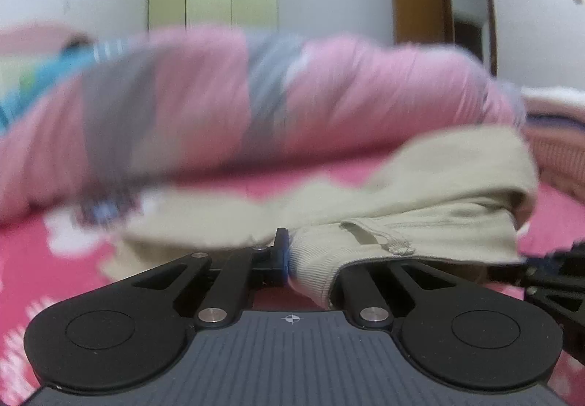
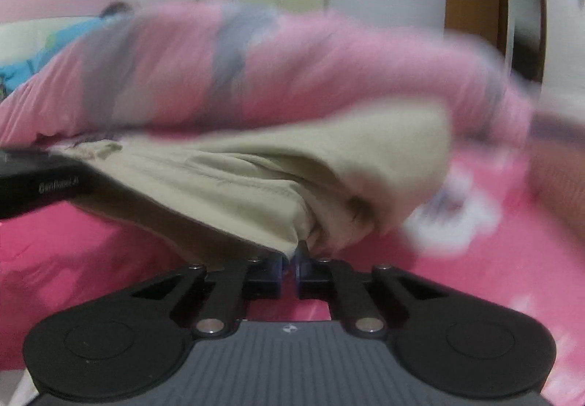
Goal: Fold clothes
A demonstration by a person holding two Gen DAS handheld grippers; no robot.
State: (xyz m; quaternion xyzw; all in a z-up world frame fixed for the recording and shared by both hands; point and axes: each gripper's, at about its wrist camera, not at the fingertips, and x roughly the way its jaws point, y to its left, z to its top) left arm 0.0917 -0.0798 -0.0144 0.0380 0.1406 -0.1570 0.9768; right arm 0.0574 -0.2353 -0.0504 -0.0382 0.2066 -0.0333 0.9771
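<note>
Fingers of left gripper (image 1: 287, 252) and right gripper (image 2: 290, 265) clamped on beige garment (image 2: 292, 164). Two holds likely let it lift off the bed (image 2: 91, 260) for folding.

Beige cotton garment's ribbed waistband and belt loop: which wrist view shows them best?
Left wrist view. The beige cotton garment shows its ribbed waistband and belt loop sharply, right at the left gripper, which is shut on it. The right wrist view shows only smooth folded fabric pinched in the right gripper; no waistband is visible.
</note>
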